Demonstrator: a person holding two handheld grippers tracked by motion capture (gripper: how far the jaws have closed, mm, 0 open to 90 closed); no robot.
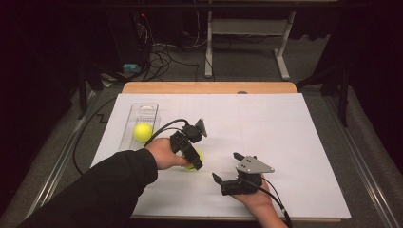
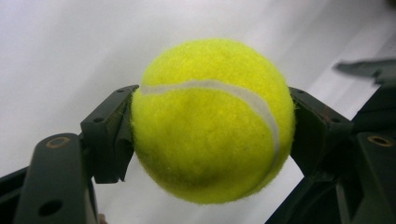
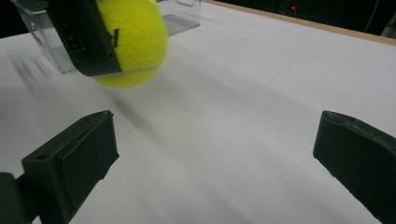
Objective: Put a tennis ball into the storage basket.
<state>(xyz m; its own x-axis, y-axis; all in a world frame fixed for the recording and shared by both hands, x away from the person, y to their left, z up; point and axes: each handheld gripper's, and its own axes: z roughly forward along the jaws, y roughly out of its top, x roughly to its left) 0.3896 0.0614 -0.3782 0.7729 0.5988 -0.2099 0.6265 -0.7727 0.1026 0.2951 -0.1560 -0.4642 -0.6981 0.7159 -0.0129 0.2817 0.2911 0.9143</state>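
Tennis ball (image 2: 212, 121) clamped in left gripper (image 1: 196, 160) — seam crosswise — right gripper (image 1: 229, 167) agape, empty.

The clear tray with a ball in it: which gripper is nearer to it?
Left. The left gripper, shut on a second tennis ball, is just right of the clear tray. The open right gripper is farther right, nearer the person.
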